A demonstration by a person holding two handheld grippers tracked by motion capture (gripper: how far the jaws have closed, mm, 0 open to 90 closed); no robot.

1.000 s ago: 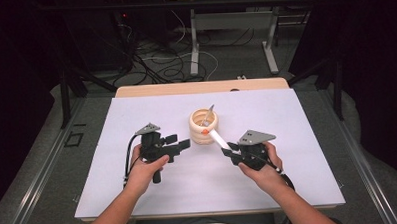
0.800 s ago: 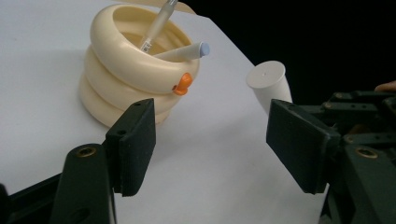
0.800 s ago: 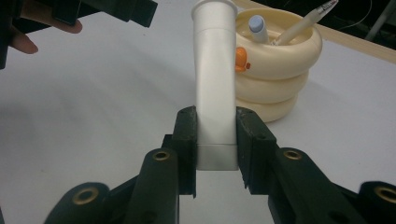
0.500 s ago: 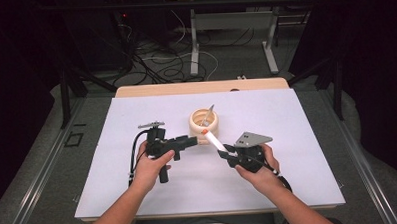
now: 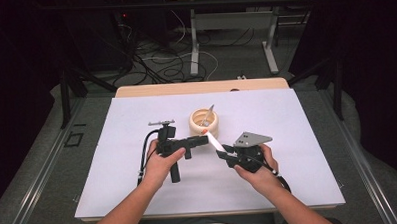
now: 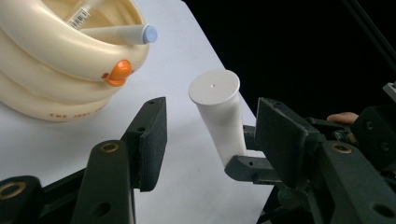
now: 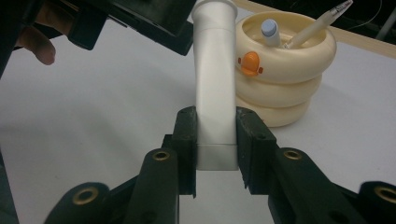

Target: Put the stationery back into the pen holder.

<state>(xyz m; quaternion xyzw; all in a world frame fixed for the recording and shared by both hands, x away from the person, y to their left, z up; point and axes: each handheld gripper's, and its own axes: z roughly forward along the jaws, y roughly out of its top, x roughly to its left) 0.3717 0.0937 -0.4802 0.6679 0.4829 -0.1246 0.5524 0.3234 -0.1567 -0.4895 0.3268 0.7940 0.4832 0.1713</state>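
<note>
Right tongs (image 7: 215,140) clamp an unlabelled white tube (image 7: 214,88).

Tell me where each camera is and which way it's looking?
High view: above the person's side, looking forward and down at the table; forearms, both hands show.
Left gripper view: rides the left gripper, open jaws facing the white tube.
Right gripper view: rides the right gripper, clamping the tube.
All share the tube and cream ringed holder.

The left tongs (image 5: 203,140) roll level and swing toward the capped end of the white tube (image 5: 213,141), jaws now straddling it, as the right tongs (image 5: 223,152) draw slightly nearer the person.
</note>
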